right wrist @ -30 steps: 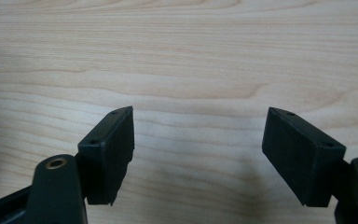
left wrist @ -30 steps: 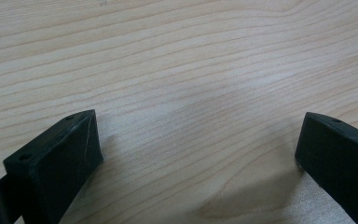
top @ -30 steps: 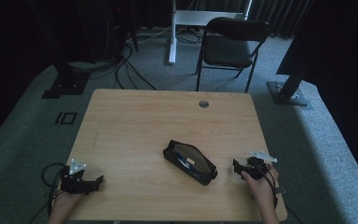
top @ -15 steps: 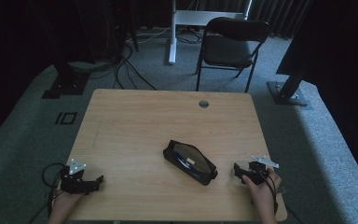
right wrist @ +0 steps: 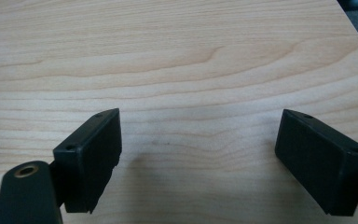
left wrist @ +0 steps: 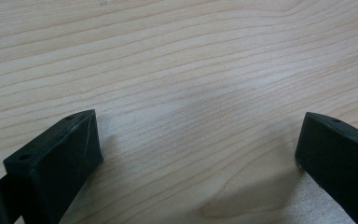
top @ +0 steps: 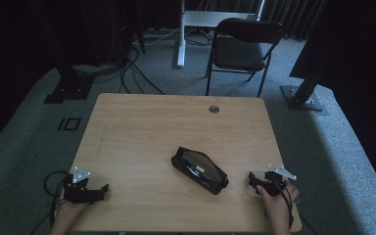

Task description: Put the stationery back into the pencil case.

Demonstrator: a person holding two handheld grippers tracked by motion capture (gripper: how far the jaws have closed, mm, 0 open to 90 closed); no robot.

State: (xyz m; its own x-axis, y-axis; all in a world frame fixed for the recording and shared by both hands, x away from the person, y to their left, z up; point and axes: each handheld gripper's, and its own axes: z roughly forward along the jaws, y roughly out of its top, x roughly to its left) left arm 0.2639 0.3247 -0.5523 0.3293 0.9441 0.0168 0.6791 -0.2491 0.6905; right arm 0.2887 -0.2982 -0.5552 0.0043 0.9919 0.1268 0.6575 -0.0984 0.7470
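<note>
**Two grippers rest apart from an open pencil case**

One pale rectangular wooden table (top: pixel 142 127) carries the whole scene, its grain running clean and bare apart from a round cable hole (top: pixel 214 109) near the far edge. Around it lies grey carpet (top: pixel 24 147) in a dim room, with a black folding chair (top: pixel 242 46) standing beyond the table, a white desk leg (top: pixel 180 34) beside that, and dark stands with trailing cables at the left.

Near the middle of the table, toward the person's right, sits the black soft fabric pencil case (top: pixel 199 170), lying at a slant with its mouth unzipped; blue pens and something yellowish show inside.

Compared with a second ago, the right gripper (top: pixel 255 180) sits slightly nearer the front corner, further from the case, and its jaws have just been opening. They now stand wide with nothing between them; the right gripper view shows bare wood between the two black pads (right wrist: pixel 93 154). This reads as a release and withdrawal, so the step on the case looks finished or paused, and the case stays put.

The left gripper (top: pixel 100 188) hasn't moved from the near left corner, well apart from the case. Its jaws are also spread wide over bare wood, with nothing held.
</note>
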